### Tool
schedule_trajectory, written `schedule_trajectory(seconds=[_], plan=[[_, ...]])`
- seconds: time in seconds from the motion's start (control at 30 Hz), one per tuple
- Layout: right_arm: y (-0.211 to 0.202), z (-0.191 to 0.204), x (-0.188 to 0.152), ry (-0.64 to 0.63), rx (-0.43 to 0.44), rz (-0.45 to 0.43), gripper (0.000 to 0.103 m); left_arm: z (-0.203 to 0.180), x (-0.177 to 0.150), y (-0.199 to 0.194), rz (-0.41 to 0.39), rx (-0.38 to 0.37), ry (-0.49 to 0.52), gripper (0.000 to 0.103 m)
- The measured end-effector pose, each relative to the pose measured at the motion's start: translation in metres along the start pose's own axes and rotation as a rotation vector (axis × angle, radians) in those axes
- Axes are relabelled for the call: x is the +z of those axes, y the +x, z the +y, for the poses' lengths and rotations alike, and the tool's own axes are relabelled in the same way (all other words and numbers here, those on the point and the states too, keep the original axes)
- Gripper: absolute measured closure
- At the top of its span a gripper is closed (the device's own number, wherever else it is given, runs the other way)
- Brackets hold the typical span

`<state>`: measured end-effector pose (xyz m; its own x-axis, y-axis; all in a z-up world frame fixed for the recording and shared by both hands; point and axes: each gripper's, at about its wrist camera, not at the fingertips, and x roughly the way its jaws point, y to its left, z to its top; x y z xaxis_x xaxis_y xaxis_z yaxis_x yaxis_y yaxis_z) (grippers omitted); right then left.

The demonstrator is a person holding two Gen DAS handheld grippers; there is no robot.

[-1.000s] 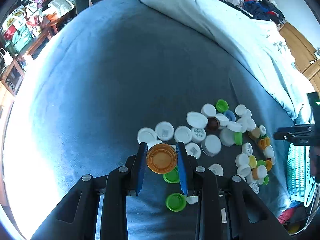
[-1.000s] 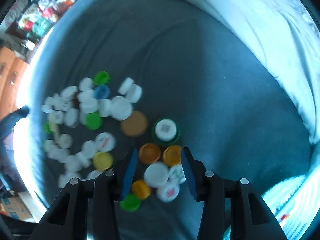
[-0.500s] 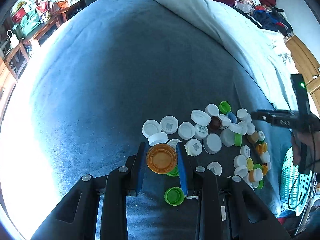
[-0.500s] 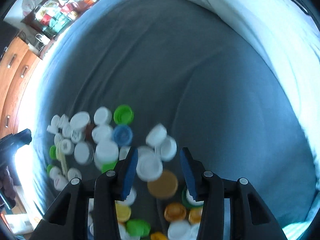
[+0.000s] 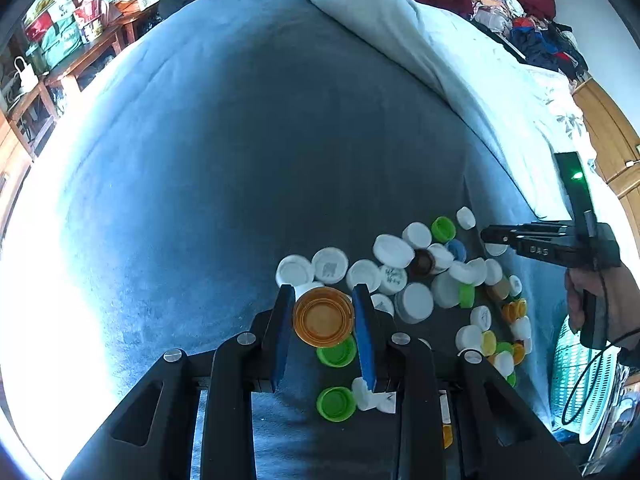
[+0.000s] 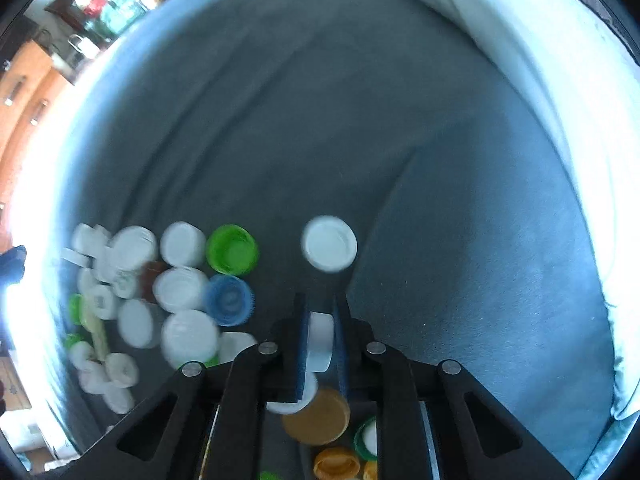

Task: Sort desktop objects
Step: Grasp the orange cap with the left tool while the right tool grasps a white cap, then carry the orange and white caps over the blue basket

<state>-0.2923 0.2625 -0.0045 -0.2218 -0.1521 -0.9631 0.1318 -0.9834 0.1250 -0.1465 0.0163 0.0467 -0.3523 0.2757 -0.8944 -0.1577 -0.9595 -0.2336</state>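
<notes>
Left gripper (image 5: 323,316) clamps a large orange lid (image 5: 323,317) flat-on between its blue pads, above the bottle caps on the blue-grey blanket (image 5: 224,168). Right gripper (image 6: 321,336) is closed on a white cap (image 6: 321,342) held edgewise; another white cap (image 6: 329,249) lies just ahead.

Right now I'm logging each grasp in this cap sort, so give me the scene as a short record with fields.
surface: dark blue blanket
left gripper: fingers closed on orange lid, held above the caps
right gripper: fingers closed on white cap, gripped edge-on
loose pile: mostly white caps, some green, orange, one blue cap
lone item: white cap apart from the pile
</notes>
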Motion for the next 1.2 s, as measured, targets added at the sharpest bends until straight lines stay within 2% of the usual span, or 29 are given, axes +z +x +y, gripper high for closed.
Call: schedule_trajectory(seconds=[0.1, 0.13, 0.17, 0.23, 0.43, 0.53, 0.6, 0.63, 0.67, 0.8, 0.9, 1.07, 1.2], plan=[[-0.006, -0.004, 0.005, 0.007, 0.027, 0.001, 0.090, -0.005, 0.008, -0.005, 0.002, 0.008, -0.009, 0.078], [-0.007, -0.008, 0.006, 0.015, 0.010, -0.015, 0.081, -0.007, 0.010, -0.007, -0.004, 0.006, -0.011, 0.078], [-0.006, -0.010, 0.005, 0.020, 0.003, -0.023, 0.065, -0.008, 0.011, -0.009, -0.011, 0.005, -0.009, 0.078], [-0.001, -0.009, 0.011, 0.021, -0.005, -0.031, 0.049, -0.010, 0.013, -0.009, -0.018, 0.004, -0.006, 0.078], [0.032, -0.004, 0.022, -0.011, -0.026, -0.009, 0.049, -0.007, 0.013, 0.001, -0.003, 0.000, -0.020, 0.078], [0.051, 0.002, 0.017, -0.015, -0.039, 0.015, 0.050, -0.006, 0.014, 0.000, -0.004, 0.000, -0.031, 0.078], [0.055, 0.000, 0.019, -0.002, -0.036, 0.023, 0.059, -0.005, 0.015, -0.001, -0.003, -0.003, -0.038, 0.078], [0.054, -0.002, 0.021, 0.008, -0.034, 0.026, 0.071, -0.005, 0.017, -0.002, -0.002, -0.005, -0.040, 0.078], [0.050, -0.003, 0.022, 0.024, -0.029, 0.023, 0.071, -0.005, 0.018, -0.003, -0.002, -0.007, -0.040, 0.078], [0.011, -0.001, 0.026, 0.053, -0.001, -0.040, 0.071, -0.016, 0.026, -0.011, -0.013, 0.012, -0.009, 0.078], [-0.032, 0.009, 0.024, 0.057, 0.045, -0.093, 0.071, -0.031, 0.040, -0.030, -0.052, 0.010, 0.010, 0.078], [-0.122, 0.030, 0.012, 0.034, 0.116, -0.205, 0.071, -0.059, 0.062, -0.073, -0.132, -0.005, 0.038, 0.078], [-0.189, 0.033, -0.006, 0.049, 0.145, -0.288, 0.071, -0.091, 0.073, -0.105, -0.166, -0.023, 0.095, 0.078]])
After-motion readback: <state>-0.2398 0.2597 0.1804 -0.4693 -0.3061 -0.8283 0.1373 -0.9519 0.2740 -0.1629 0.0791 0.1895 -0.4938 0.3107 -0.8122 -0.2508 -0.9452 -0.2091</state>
